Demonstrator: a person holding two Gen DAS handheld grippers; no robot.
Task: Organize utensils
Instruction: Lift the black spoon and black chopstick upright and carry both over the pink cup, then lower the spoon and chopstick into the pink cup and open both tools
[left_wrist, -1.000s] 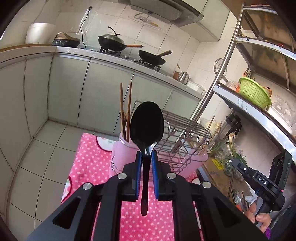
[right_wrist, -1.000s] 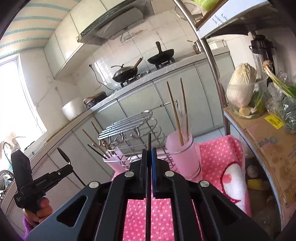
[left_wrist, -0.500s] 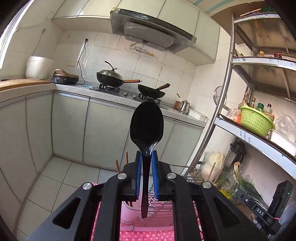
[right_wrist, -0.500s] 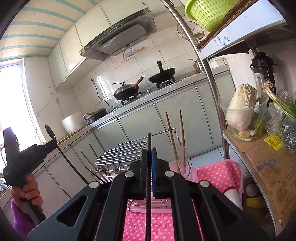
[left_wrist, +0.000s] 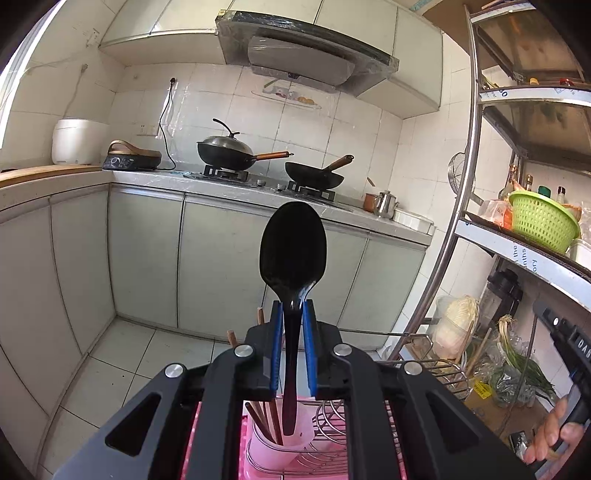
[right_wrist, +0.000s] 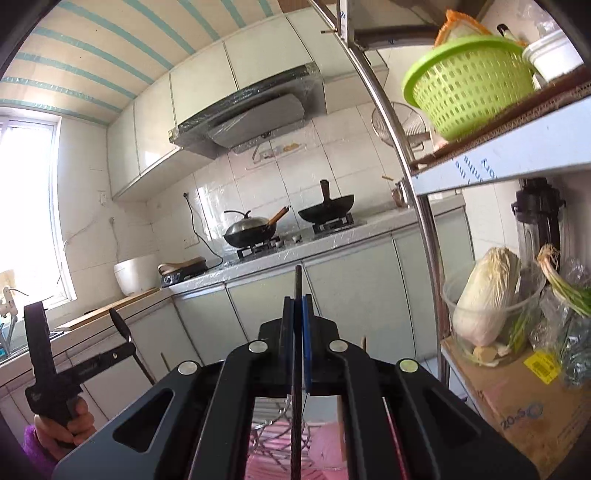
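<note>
Black spoon (left_wrist: 293, 254) upright, bowl up, clamped in left tool (left_wrist: 293, 350), handle tip over pink cup (left_wrist: 275, 446) | cup holds wooden chopsticks (left_wrist: 263, 421), inside wire rack (left_wrist: 424, 373) | right tool (right_wrist: 297, 354) pinches thin dark utensil (right_wrist: 296, 369) edge-on, kind unclear.

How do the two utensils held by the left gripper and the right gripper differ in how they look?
The black spoon in the left gripper shows a broad oval bowl above the pads; the thin dark utensil in the right gripper shows only a narrow straight edge, and its type is not clear. The spoon's handle end hangs over the pink cup; the thin utensil's lower end runs out of the frame. Both are dark, upright and clamped.
</note>
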